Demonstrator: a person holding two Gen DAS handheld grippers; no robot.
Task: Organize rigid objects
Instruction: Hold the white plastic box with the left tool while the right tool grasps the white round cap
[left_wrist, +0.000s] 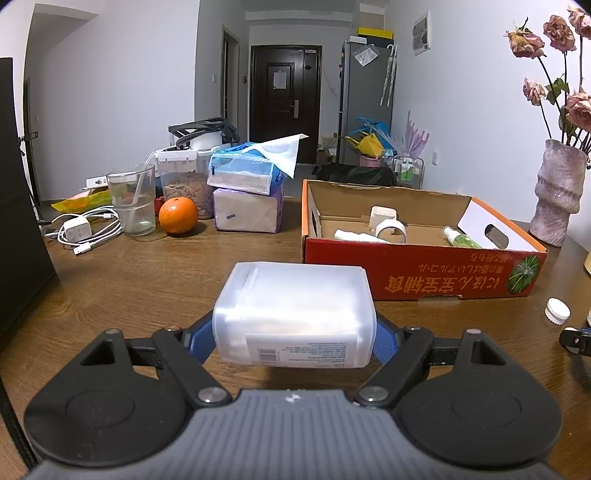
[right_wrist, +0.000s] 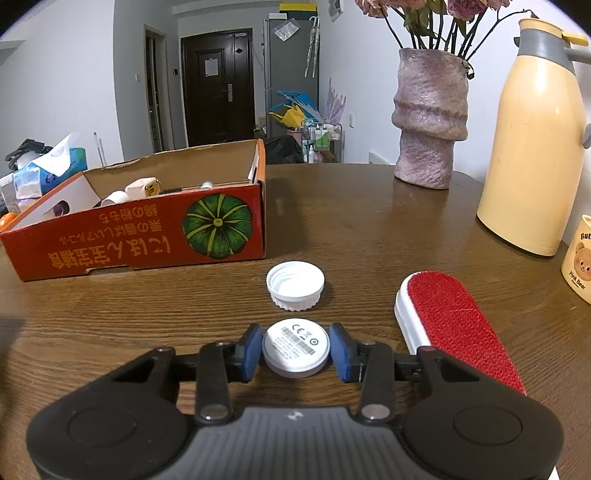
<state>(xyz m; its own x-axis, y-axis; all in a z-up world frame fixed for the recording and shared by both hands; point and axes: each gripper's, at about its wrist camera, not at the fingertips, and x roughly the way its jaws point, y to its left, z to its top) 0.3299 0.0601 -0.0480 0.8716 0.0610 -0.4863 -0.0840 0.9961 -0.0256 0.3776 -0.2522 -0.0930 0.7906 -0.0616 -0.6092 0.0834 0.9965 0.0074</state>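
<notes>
Gripping translucent box (left_wrist: 294, 314); left gripper (left_wrist: 294, 334)
</notes>
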